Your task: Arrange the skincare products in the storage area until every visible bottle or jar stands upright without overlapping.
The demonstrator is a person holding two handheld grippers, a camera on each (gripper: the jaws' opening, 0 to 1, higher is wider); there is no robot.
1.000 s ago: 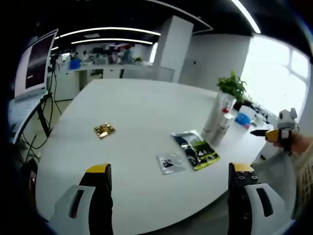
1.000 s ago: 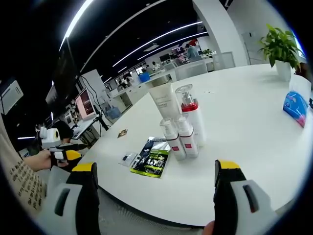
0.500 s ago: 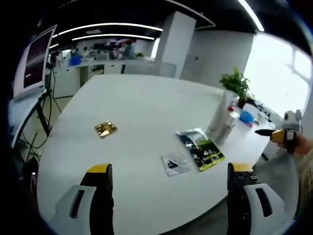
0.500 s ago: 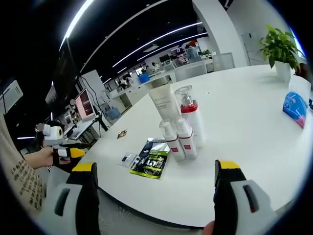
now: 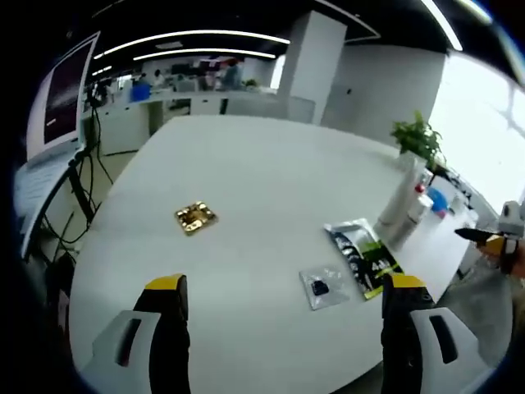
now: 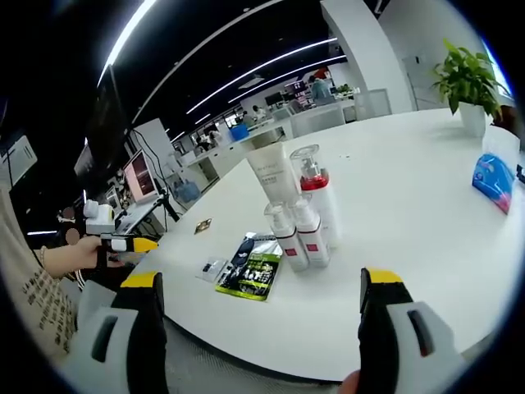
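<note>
Left gripper view had swung left, so the bottles [image 5: 404, 209] sat nearer its right edge. Both the left gripper [image 5: 283, 289] and the right gripper [image 6: 261, 283] stayed wide, holding nothing above the desk [image 6: 410, 213].

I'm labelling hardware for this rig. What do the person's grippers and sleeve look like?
Each gripper has two black jaws with yellow tips on light grey housings: left gripper, right gripper. The sleeve is beige with small dark lettering. The left gripper also appears beside it, yellow-tipped with a white top.
</note>
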